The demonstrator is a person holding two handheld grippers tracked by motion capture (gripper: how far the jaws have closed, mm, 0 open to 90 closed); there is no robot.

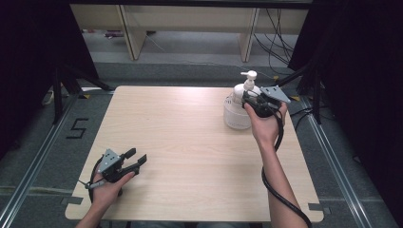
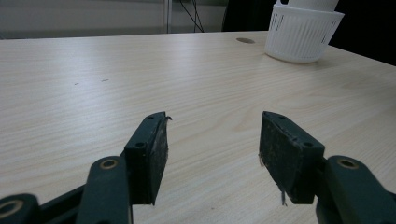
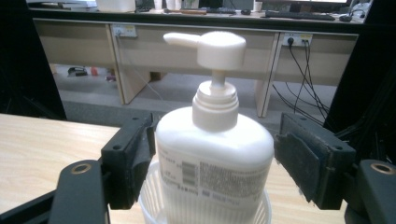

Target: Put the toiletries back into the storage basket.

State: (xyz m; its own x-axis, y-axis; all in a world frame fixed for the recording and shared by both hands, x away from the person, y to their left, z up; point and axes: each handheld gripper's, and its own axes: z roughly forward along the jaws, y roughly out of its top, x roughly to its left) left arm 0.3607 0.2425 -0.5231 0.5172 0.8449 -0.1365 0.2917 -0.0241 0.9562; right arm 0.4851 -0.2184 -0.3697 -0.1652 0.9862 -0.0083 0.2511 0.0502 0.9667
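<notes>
White ribbed plastic basket [image 3: 154, 205] near the desk's [image 1: 190, 156] far right edge holds a white pump bottle [image 3: 212, 158]; my right claw [image 3: 215, 163] brackets it, jaws wide, gripping nothing.

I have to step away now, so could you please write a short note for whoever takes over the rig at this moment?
Right gripper: open, jaws on either side of the pump bottle, with a gap showing beside the right jaw, so not yet clamped.
Left gripper: open, holding nothing, low over the near left part of the table.
The bottle stands upright in a white basket at the far right of the table.
Done: right gripper lined up on the bottle.
Left: close on the bottle and probably lift it out.
</notes>
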